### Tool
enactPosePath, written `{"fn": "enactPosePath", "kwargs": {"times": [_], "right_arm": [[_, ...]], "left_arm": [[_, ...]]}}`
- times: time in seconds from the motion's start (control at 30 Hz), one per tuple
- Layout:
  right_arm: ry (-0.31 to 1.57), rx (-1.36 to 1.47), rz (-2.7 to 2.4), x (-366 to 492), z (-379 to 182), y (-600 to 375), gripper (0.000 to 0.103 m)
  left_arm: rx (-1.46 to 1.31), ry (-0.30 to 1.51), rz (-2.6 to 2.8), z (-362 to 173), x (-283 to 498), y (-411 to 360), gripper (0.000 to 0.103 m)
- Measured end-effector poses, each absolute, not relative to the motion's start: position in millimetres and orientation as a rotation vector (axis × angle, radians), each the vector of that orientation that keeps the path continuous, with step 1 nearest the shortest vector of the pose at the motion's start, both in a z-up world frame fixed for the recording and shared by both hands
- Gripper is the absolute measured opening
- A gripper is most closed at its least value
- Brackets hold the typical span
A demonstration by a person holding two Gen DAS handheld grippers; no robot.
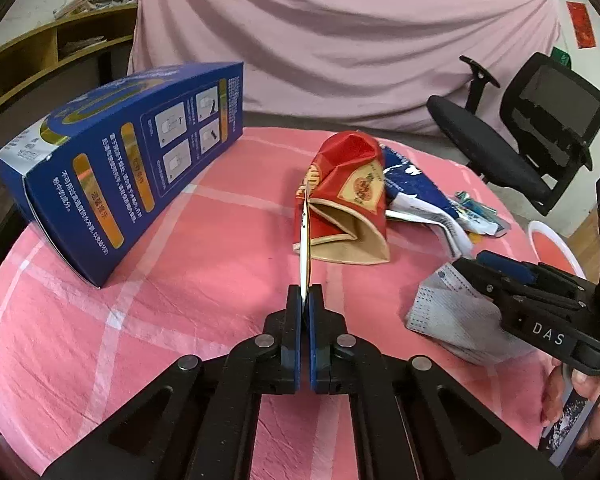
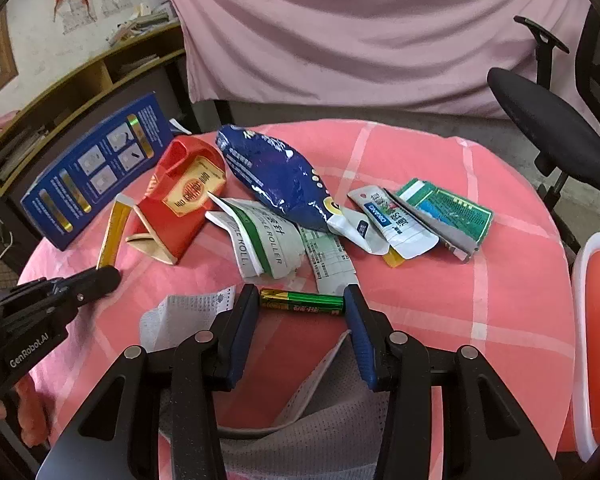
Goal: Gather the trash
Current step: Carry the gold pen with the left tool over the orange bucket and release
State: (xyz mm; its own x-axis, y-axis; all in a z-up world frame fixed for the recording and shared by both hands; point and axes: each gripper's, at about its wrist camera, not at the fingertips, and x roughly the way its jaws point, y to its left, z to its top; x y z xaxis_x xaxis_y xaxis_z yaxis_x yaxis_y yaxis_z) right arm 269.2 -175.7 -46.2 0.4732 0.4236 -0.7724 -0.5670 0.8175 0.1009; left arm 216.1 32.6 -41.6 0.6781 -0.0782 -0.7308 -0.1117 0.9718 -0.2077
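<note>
Evidently little has been collected: most of the trash is seen loose on the pink worktop [image 2: 440, 152], and no bin can be made out in either view. At the left a blue box [image 2: 96, 172] lies on its side. Next to it a thin gold strip [image 2: 112, 236] is pinched edge-on by the left gripper [image 1: 305, 300], whose jaws are closed flat on it. Beside that lie a crushed red carton [image 2: 180, 204], a blue bag [image 2: 276, 176], white wrappers [image 2: 260, 240] and, further right, a green packet [image 2: 452, 208]. A battery [image 2: 302, 303] is bridged end to end between the half-open jaws of the right gripper [image 2: 302, 308], above a grey mask [image 2: 188, 316]. Whether it is already clamped cannot be told. Nearly everything is judged left to gather.
</note>
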Motion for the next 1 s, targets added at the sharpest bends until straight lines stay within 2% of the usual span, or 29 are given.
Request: {"fn": "enactPosePath", "kwargs": {"times": [0.3,0.63,0.8,1.0], "right_arm": [[0.607,-0.119,0.595,235.5,-11.6,-194.9,0.042],[0.199,-0.016,0.522,191.7,39.3,-248.8,0.042],[0.055,0.006,0.409,182.2,59.3,-293.7,0.042],[0.012,0.044,0.266,188.9,62.9,-343.1,0.042]], "left_arm": [[-0.144,0.631,0.003,-16.9,185.9,6.8,0.001],[-0.095,0.236,-0.055,49.1,153.4,-48.4,0.001],[-0.059,0.168,-0.137,67.9,158.3,-89.9,0.001],[0.011,0.177,-0.265,79.0,181.7,-151.3,0.001]]}}
